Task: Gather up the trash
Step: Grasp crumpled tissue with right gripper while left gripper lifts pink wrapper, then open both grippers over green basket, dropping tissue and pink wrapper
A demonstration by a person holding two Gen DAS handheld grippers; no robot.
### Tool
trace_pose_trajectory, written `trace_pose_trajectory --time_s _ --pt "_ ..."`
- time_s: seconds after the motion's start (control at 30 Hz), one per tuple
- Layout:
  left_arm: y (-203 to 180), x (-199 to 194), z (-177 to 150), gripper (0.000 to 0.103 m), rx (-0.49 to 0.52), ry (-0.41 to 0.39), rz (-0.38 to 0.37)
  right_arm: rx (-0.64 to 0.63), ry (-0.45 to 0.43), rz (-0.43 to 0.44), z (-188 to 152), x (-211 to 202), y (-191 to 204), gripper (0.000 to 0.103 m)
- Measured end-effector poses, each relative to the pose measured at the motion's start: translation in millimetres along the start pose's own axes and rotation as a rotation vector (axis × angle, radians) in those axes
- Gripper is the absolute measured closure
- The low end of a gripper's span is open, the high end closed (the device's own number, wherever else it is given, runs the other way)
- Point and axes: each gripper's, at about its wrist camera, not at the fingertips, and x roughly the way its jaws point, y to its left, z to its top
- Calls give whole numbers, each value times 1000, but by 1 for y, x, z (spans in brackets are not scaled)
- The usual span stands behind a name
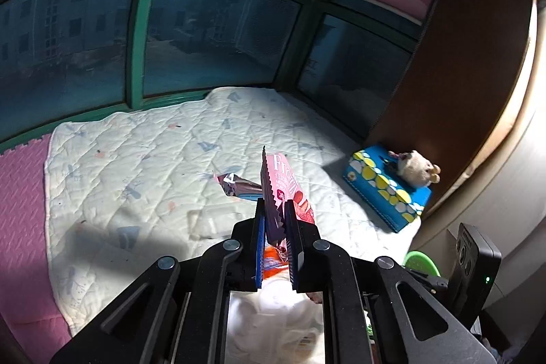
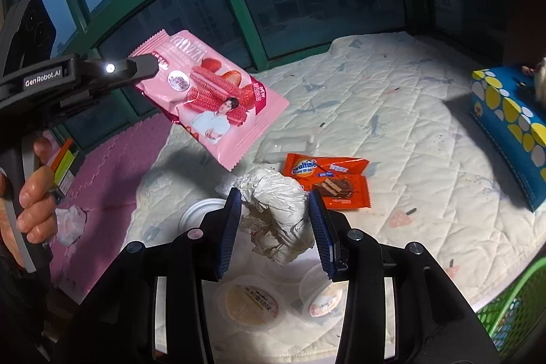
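Observation:
My left gripper (image 1: 275, 205) is shut on a pink snack wrapper (image 1: 285, 190) and holds it in the air above the quilt; the wrapper also shows in the right wrist view (image 2: 211, 98), pinched at its top corner. My right gripper (image 2: 275, 198) is open, its fingers on either side of a crumpled white paper ball (image 2: 276, 214) lying on the quilt. An orange Ovaltine wrapper (image 2: 332, 181) lies just beyond the ball. Another dark and pink wrapper (image 1: 239, 185) lies on the quilt in the left wrist view.
A white quilted mat (image 2: 392, 125) covers the floor by green-framed windows (image 1: 150, 33). A blue tissue box (image 2: 512, 128) with a plush toy (image 1: 416, 173) stands at the right. A green basket (image 2: 512, 312) is at the near right. Plastic cups and lids (image 2: 250, 302) lie near me. Pink foam mat (image 2: 112, 173) lies at left.

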Motion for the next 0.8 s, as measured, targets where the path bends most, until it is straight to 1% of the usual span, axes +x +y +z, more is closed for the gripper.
trace_pose_trajectory --time_s 0.13,0.27,0.4,0.5,0.63,0.8 --pt "-30 3 -9 92 28 11 -54 58 -39 -51 -11 -32 -25 62" --pt "-64 16 -21 92 62 47 -113 129 -61 -128 -30 -67 -57 62" --pt "-101 34 -36 92 91 95 -177 199 -69 -214 -57 -99 -90 62" --pt "-134 52 -50 92 122 142 -228 239 -63 -297 -79 -120 -113 61" --pt "-175 73 -72 92 158 205 -293 319 -56 -386 -107 -145 -146 61" --pt "-224 99 -97 92 199 276 -351 406 -48 -486 -139 -173 -185 61"
